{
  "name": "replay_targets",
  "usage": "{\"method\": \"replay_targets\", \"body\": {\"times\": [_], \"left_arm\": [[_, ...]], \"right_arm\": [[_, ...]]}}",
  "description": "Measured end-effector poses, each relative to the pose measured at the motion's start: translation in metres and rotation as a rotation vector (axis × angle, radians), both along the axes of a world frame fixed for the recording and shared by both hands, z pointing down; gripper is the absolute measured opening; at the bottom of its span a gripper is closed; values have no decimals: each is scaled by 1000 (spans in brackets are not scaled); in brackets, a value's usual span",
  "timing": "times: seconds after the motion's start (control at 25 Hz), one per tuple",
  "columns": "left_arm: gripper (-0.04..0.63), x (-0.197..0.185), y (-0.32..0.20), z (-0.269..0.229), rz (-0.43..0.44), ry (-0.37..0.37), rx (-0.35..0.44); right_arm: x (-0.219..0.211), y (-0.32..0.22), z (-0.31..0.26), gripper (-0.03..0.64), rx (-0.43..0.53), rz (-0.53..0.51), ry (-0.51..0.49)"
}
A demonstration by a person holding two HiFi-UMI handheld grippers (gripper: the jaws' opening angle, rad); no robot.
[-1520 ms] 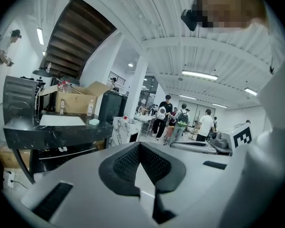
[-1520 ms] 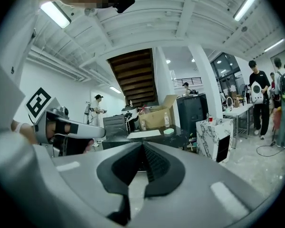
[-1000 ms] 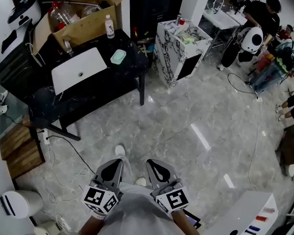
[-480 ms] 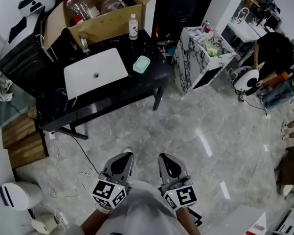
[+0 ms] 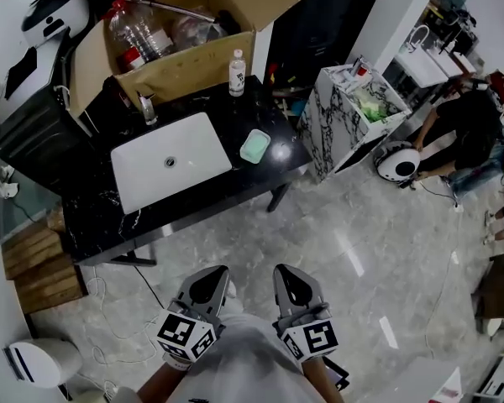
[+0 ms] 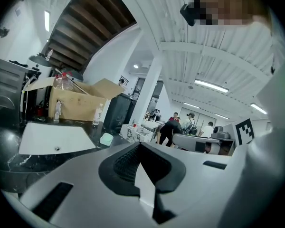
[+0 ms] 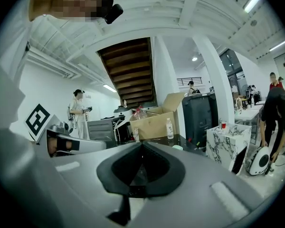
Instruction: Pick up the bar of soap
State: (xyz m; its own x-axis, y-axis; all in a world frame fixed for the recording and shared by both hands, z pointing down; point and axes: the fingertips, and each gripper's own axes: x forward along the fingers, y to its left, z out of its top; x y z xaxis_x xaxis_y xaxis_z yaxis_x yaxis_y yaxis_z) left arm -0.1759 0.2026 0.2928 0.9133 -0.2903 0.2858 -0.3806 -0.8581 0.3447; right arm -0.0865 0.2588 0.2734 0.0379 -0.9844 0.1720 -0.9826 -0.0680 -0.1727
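A glossy black stone-topped table [image 5: 235, 179] holds a white rectangular sink basin [image 5: 172, 162]. Well short of it, the left gripper [image 5: 210, 280] and right gripper [image 5: 287, 280] are side by side, each with its jaws pressed together on nothing. The pale green rounded bar of soap [image 5: 255, 146] lies on the tabletop just right of the basin.

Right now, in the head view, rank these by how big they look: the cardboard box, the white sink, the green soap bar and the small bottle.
1. cardboard box
2. white sink
3. green soap bar and small bottle: too alike to rank, as the soap looks wider and the bottle longer.
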Motion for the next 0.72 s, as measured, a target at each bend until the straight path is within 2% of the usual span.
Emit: {"method": "replay_targets", "body": {"times": [0.2,0.36,0.72], "left_arm": [[6,1,-36,8,24,-2,-15],[6,4,-44,15,44,-14,-37],[6,22,-65,21,32,-34,-67]], "right_arm": [[2,-32,7,9,-14,45,-9],[5,-43,18,9,-49,63,-28],[32,-68,23,9,-54,77,-45]]}}
